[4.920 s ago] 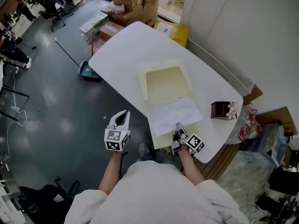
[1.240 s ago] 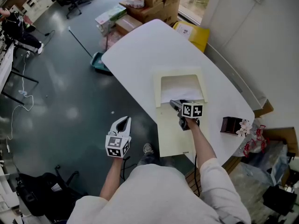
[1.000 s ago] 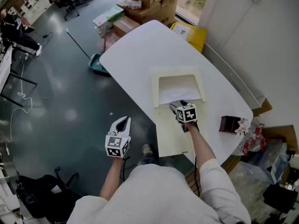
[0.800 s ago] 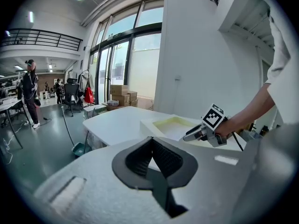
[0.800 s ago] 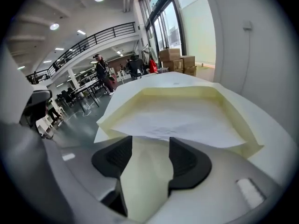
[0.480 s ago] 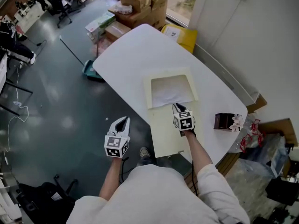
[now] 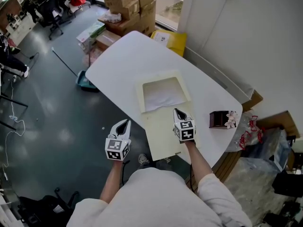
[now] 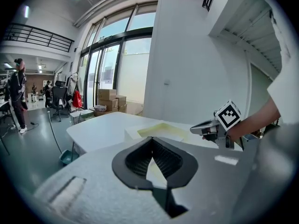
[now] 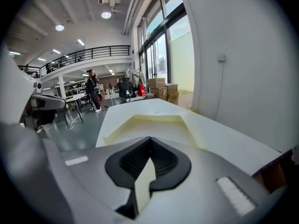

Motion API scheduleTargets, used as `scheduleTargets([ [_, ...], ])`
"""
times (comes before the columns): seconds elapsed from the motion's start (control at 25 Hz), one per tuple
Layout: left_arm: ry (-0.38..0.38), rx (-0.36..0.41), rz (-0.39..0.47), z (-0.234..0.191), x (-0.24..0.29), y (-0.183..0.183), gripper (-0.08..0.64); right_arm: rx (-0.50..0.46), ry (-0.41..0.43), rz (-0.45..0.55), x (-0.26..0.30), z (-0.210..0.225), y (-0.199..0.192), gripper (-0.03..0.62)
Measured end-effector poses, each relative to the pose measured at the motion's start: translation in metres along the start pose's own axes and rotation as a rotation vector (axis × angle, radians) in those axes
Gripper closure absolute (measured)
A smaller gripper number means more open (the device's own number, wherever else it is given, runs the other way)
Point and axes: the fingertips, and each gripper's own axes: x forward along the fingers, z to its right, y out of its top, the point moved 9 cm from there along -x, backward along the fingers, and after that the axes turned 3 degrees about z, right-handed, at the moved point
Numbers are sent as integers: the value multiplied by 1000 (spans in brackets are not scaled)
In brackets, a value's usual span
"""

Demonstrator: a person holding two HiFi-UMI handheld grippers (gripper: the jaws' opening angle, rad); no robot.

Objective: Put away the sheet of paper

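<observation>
The white sheet of paper (image 7: 163, 94) lies inside the shallow cream box (image 7: 141, 91) on the white table (image 7: 123, 56). The box's flat cream lid (image 7: 163, 136) stretches from it toward me. My right gripper (image 7: 177, 112) hovers over the lid, just short of the box, pointing at it. Its jaws have just been closing and now stand shut with nothing between them (image 9: 150, 138). My left gripper (image 7: 124, 123) hangs off the table's near-left edge, over the floor, shut and empty (image 8: 152, 139). In the left gripper view the right gripper (image 8: 194, 130) shows beside the box (image 8: 161, 130).
A small brown holder with flowers (image 7: 222, 118) stands near the table's right end. Cardboard boxes (image 7: 128, 6) and a yellow bin (image 7: 169, 38) sit beyond the far end, and a teal dustpan (image 7: 86, 81) lies on the floor at left. A white wall runs along the right.
The right gripper has let go of the paper, drawn back from the box toward me and risen, its jaws closing. The paper stays in the box. The left gripper drifted slightly.
</observation>
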Motion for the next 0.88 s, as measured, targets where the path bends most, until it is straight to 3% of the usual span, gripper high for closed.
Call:
scheduleTargets([
  [0.48,-33,46,58,17,0,23,554,-54,-85,235,-82,-12,45,592],
  [0.88,-39,89,123,28,-4,50,554,-76,-139,316,-138,-12,48,592],
])
